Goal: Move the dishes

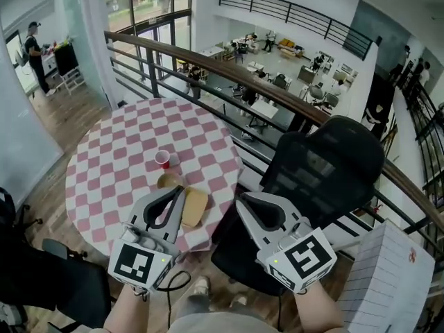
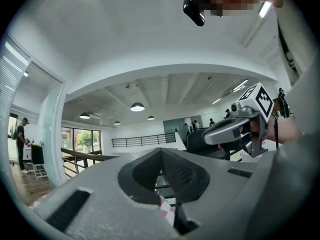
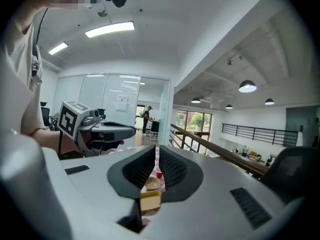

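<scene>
- Two grippers are up in front of me, neither carrying anything.
- Left gripper (image 2: 161, 150): its jaws meet at the tips with nothing between them. Only a sliver of checked cloth shows through the hollow behind the tips.
- Right gripper (image 3: 155, 149): its jaws stand a thin slit apart and grip nothing. Their pads touch no dish.
- My landmark is the red cup (image 1: 162, 159), upright on the round bench (image 1: 104, 179) with the pink-and-white cloth.
- A round tan bowl (image 1: 168, 180) sits just beside the cup, on the side nearer me.
- A rectangular tan dish (image 1: 196, 207) lies beyond the bowl from the cup, close to the bench edge nearest me.
- In the head view the left gripper covers the near rim of the bowl and the left edge of the rectangular dish. I cannot tell from there how high it hangs above them.
- The left gripper view looks level, over the railing (image 1: 277, 96) to the ceiling, and shows none of the dishes.
- Through the right slit I see cup, bowl and dish in a row, small and partly cut off by the pads.
- Seen from above, the left jaws point toward the cup and overlap the dish. The right jaws are well off to the right of the cup, past the bench edge, over the black chair (image 1: 326, 172).
</scene>
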